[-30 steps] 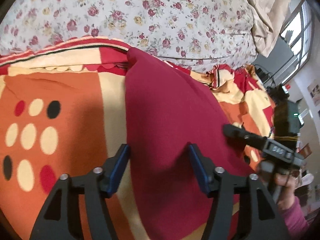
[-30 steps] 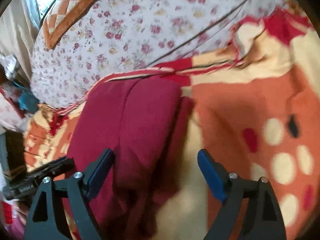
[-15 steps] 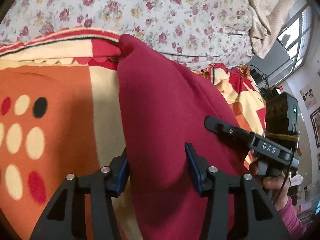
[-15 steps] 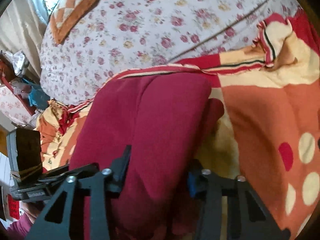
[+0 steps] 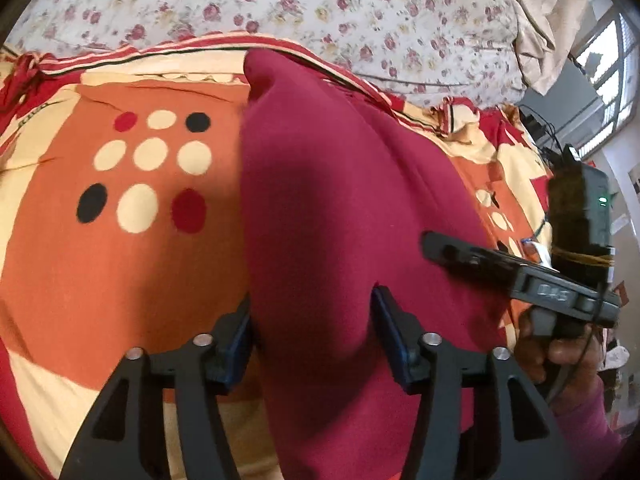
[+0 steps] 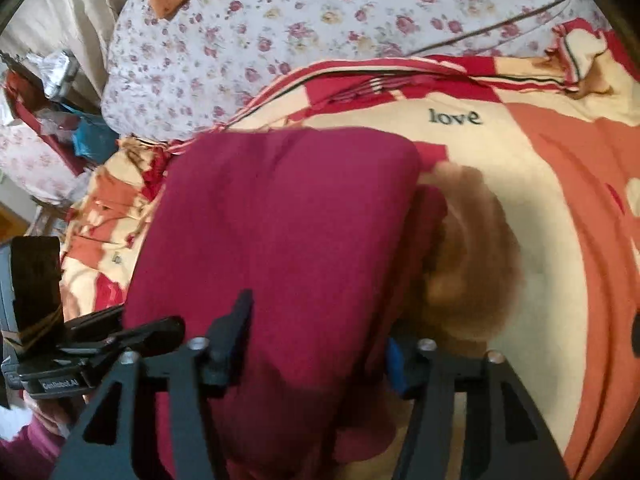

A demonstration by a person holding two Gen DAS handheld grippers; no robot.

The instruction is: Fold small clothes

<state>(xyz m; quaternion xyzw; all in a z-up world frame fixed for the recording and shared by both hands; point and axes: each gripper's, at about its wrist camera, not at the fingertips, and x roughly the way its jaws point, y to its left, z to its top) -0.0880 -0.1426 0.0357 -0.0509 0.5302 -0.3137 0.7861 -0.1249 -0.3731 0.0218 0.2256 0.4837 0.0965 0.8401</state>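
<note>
The dark red garment (image 5: 340,208) lies folded over on the patterned blanket (image 5: 100,280) of the bed (its far edge near the flowered quilt (image 5: 320,8)). Both the left gripper (image 5: 312,336) and the right gripper (image 6: 316,340) have their fingers pinching its near edge.

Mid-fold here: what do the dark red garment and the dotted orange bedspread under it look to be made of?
The dark red garment looks like a soft, matte knit, maybe cotton jersey: it bulges in rounded folds between the left gripper fingers, with no sheen. The orange bedspread looks like thin printed woven cotton, flat with fine creases; the exact fibre of either cannot be told.
</note>
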